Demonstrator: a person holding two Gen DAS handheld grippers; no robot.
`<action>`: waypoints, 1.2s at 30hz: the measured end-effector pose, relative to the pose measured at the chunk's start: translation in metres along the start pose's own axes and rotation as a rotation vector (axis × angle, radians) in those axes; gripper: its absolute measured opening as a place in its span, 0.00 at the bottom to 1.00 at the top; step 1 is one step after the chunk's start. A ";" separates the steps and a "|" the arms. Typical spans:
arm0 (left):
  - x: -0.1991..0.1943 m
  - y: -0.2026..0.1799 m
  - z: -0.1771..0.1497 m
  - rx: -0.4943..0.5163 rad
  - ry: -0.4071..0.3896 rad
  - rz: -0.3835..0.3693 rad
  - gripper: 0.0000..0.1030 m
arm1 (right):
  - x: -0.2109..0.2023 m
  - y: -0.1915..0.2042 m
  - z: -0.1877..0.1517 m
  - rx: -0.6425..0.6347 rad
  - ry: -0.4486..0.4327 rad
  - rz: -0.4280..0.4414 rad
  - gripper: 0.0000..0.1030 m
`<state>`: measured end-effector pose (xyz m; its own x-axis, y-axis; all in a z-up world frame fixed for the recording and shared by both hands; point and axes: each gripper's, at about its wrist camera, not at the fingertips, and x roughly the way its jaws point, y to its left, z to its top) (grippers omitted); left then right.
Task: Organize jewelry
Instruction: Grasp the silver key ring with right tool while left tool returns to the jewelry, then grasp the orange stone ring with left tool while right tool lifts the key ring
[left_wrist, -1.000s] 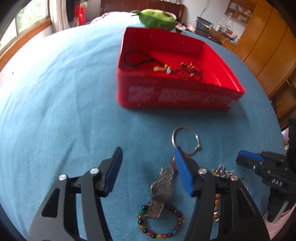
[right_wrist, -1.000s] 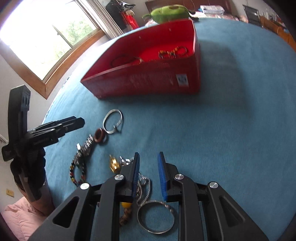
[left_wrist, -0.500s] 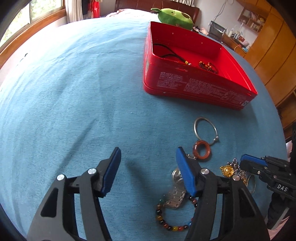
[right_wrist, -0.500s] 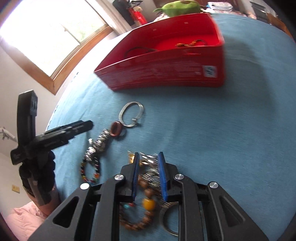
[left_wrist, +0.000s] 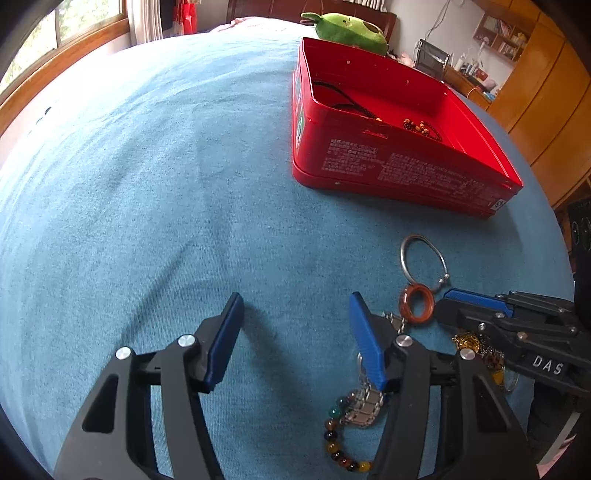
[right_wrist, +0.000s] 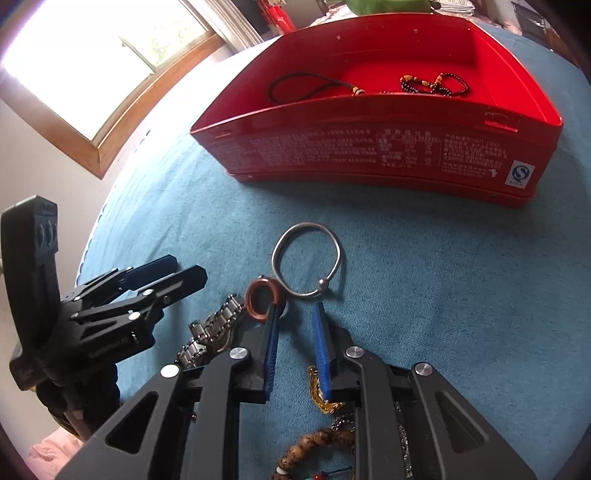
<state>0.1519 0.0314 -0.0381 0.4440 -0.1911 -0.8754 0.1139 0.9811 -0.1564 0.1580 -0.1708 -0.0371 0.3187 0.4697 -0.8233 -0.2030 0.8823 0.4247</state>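
Note:
A red tin box (left_wrist: 406, 173) (right_wrist: 369, 155) sits on the blue cloth with a black cord and a dark bead string inside. Loose jewelry lies in front of it: a silver bangle (right_wrist: 306, 264) (left_wrist: 423, 262), a brown ring (right_wrist: 263, 299) (left_wrist: 416, 304), a metal watch band (right_wrist: 212, 336) (left_wrist: 364, 406), a coloured bead bracelet (left_wrist: 341, 448), a gold pendant (left_wrist: 467, 341) and wooden beads (right_wrist: 317, 441). My left gripper (left_wrist: 295, 321) is open and empty, left of the pile. My right gripper (right_wrist: 295, 317) is partly open and empty, low over the pile, its left finger beside the brown ring.
A green plush toy (left_wrist: 347, 27) lies behind the box. A window with a wooden frame (right_wrist: 110, 122) is at the left and wooden cabinets (left_wrist: 546, 92) at the right. The blue cloth (left_wrist: 147, 184) stretches wide to the left of the box.
My right gripper has moved forward over the pile to the brown ring and its jaws have opened a little. My left gripper has shifted left, away from the jewelry, still open.

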 end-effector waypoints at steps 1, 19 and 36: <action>0.000 0.000 0.000 0.000 -0.003 -0.001 0.55 | -0.001 -0.002 0.001 0.006 -0.008 -0.007 0.18; -0.003 -0.012 0.007 0.023 -0.010 -0.030 0.54 | 0.014 0.007 0.025 -0.083 -0.046 -0.127 0.03; 0.016 -0.066 0.015 0.207 0.082 -0.071 0.40 | -0.025 -0.048 0.022 0.047 -0.117 -0.145 0.02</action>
<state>0.1649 -0.0373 -0.0344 0.3559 -0.2480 -0.9010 0.3257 0.9366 -0.1291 0.1804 -0.2237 -0.0286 0.4478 0.3355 -0.8288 -0.1047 0.9402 0.3240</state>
